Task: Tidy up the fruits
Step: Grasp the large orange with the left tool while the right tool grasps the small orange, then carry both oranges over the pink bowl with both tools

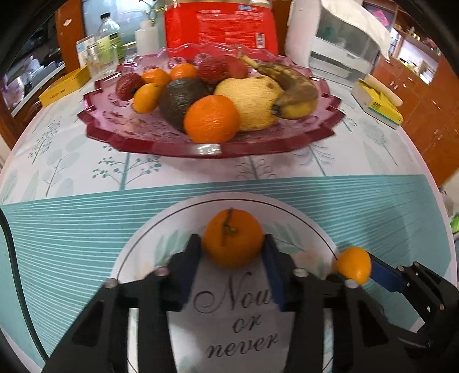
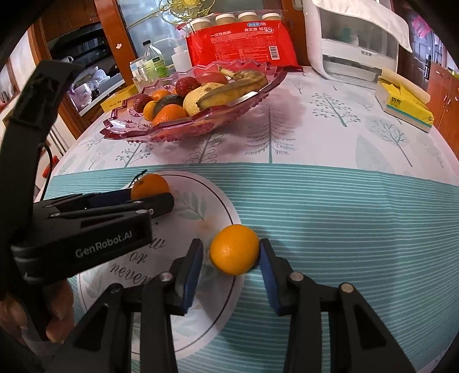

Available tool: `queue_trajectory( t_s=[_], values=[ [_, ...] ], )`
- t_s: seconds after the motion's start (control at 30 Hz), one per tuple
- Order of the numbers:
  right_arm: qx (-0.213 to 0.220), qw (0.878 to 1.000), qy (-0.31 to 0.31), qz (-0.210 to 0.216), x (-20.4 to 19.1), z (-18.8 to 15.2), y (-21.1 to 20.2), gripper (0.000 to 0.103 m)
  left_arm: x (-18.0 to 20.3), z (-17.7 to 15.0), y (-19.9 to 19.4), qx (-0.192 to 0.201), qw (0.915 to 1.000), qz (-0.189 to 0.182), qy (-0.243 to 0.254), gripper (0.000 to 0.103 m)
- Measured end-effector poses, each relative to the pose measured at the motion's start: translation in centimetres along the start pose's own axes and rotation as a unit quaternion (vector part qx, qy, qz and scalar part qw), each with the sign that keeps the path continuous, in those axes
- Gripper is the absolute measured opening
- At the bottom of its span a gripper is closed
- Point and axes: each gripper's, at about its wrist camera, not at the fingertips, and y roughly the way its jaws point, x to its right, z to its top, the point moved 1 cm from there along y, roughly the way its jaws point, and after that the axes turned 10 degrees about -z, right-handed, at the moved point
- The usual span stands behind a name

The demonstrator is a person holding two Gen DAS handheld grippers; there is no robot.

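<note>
Roughly, from the table's left edge across to its right:

- A pink glass dish [image 2: 120, 127] stands toward the far left part of the table [image 2: 344, 215]. It holds a heap of fruit: an avocado [image 1: 180, 100], a large orange [image 1: 210, 119], a pale yellow fruit [image 1: 252, 100], a browned banana [image 1: 292, 86], some smaller oranges and red fruit.
- Behind the dish, at the far edge, a red packet [image 1: 221, 25] stands upright beside some bottles.
- At the near left, a person's hand [image 2: 43, 310] holds the left gripper [image 1: 231, 239], which points steeply down over a round placemat [image 2: 200, 206] lettered "Now or never".
- The left gripper is clamped on a stemmed orange [image 1: 233, 238]: both blue pads press on its sides. The fruit is over the far half of the placemat, stem toward the camera.
- The placemat lies on the teal striped band of the cloth, along the table's near edge.
- Just right of it, the right gripper [image 2: 231, 245] is closed around a small orange [image 2: 234, 249]. Its right pad touches the peel and its left pad sits tight beside it.
- The small orange is at the placemat's right rim, partly over the stripes and well apart from the dish.
- Near the table's far right corner lies a yellow tissue pack [image 2: 404, 106], with a white appliance [image 2: 352, 43] at the far edge beside it.
</note>
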Motion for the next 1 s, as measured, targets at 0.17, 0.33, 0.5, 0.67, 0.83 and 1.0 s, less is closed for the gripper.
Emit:
queue_trajectory(
  t_s=[0.17, 0.33, 0.5, 0.67, 0.83, 1.0],
  values=[
    [-0.007, 1.000, 0.006, 0.002, 0.2, 0.0, 0.0, 0.034, 0.3, -0.1, -0.1, -0.002, 1.0000, -0.001, 0.003, 0.038],
    [-0.019, 1.000, 0.007, 0.008, -0.1, -0.2, -0.5, 0.033, 0.1, -0.6, -1.3, -0.017, 0.9998, -0.009, -0.007, 0.037],
    [-0.013, 1.000, -0.002, 0.013, -0.7, 0.5, -2.5, 0.033, -0.3, -0.8, -3.7, -0.023, 0.9995, -0.010, -0.019, 0.037],
    [0.004, 1.000, -0.005, 0.019, -1.2, 2.2, -5.3, 0.033, -0.8, 0.0, -7.3, -0.025, 0.9994, -0.001, -0.025, 0.037],
    [0.032, 0.999, -0.005, 0.031, -1.8, 5.0, -9.2, 0.033, -1.0, 2.6, -12.4, 0.006, 0.9997, 0.003, -0.023, 0.037],
    [0.073, 0.996, -0.015, 0.038, -2.4, 9.1, -13.2, 0.033, -0.8, 6.7, -18.1, 0.064, 0.9979, 0.011, -0.007, 0.037]
  ],
)
